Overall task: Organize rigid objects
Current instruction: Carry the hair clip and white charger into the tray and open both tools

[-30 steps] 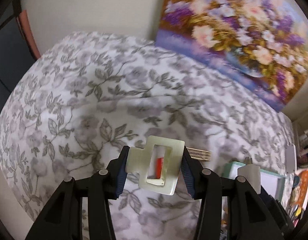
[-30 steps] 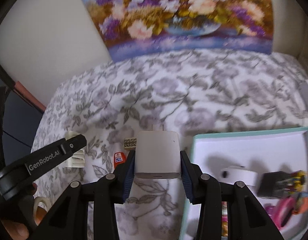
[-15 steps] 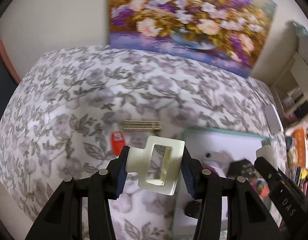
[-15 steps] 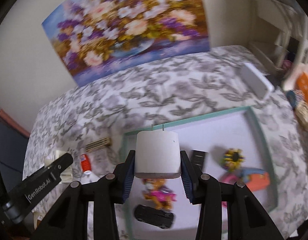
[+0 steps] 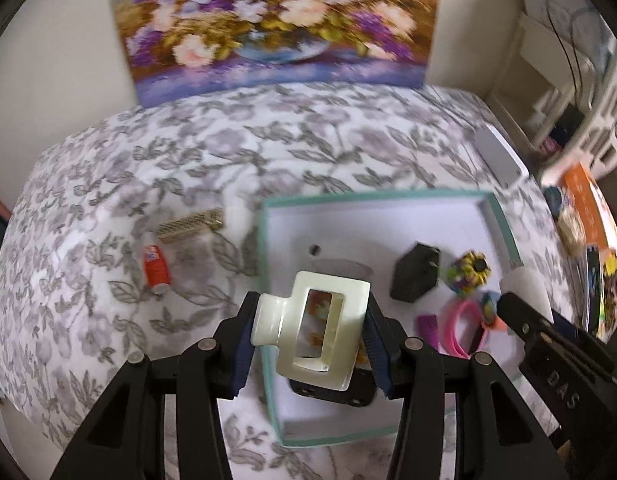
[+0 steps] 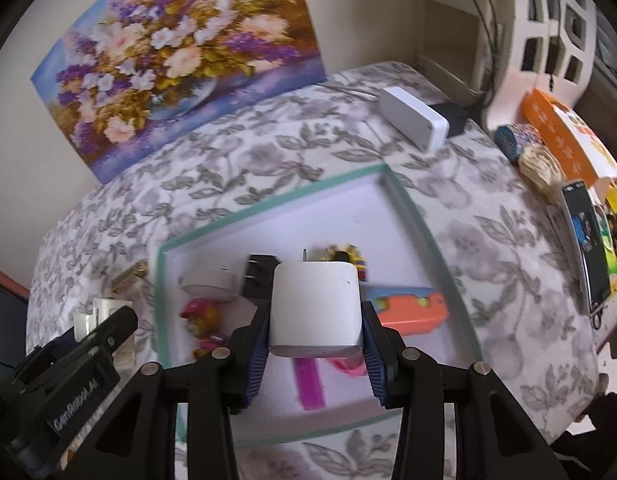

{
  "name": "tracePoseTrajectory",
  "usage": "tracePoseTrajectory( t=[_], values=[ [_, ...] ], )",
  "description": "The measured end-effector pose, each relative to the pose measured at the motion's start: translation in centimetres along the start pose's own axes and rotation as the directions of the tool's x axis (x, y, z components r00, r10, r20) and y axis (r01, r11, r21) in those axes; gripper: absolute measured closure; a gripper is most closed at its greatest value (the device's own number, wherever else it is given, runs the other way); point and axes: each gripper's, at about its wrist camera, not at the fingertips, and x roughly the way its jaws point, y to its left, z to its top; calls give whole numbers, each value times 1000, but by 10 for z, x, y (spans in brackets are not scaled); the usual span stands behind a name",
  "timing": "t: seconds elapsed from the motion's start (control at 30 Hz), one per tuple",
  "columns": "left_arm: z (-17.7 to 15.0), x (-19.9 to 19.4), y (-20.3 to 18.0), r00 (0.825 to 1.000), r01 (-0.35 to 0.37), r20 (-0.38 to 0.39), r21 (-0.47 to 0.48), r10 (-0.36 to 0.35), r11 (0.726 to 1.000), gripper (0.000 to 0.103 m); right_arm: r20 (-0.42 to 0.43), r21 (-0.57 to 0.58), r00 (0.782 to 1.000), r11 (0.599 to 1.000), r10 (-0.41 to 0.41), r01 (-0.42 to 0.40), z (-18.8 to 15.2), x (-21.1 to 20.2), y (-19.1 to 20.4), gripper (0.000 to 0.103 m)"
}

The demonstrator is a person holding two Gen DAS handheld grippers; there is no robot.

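My left gripper [image 5: 310, 334] is shut on a cream hair claw clip [image 5: 312, 330], held above the near left part of a teal-rimmed white box [image 5: 264, 248]. My right gripper [image 6: 314, 322] is shut on a white charger block [image 6: 314, 308] with its prongs pointing away, held over the middle of the same box [image 6: 408, 204]. In the box lie a black adapter [image 5: 416, 276], a sunflower-topped toy [image 5: 470, 270], a pink band [image 5: 454, 326] and an orange toy [image 6: 412, 310]. The right gripper's tip [image 5: 520, 304] shows at the left wrist view's right edge.
On the floral cloth left of the box lie a red tube [image 5: 156, 268] and a gold comb-like clip [image 5: 190, 224]. A flower painting [image 5: 276, 20] leans on the wall behind. A white box [image 6: 412, 120], a phone [image 6: 588, 240] and shelves crowd the right side.
Both grippers have swung to the right, from over the bare cloth to over the box, each keeping its grip. The red tube and gold clip now lie off to the left.
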Motion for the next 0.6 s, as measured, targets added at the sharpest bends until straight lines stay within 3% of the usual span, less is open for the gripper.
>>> tracePoseTrajectory(
  t=[0.27, 0.5, 0.6],
  values=[
    [-10, 18, -37, 999, -19, -39, 118, 24, 993, 52, -59, 3, 998, 999, -33, 33, -1, 18, -13, 58],
    [-14, 27, -43, 998, -13, -65, 144, 22, 989, 52, -93, -18, 995, 999, -46, 45, -4, 26, -9, 58],
    [-14, 29, -43, 997, -19, -69, 145, 29, 989, 42, -102, -18, 993, 998, -62, 61, -4, 28, -9, 58]
  ],
)
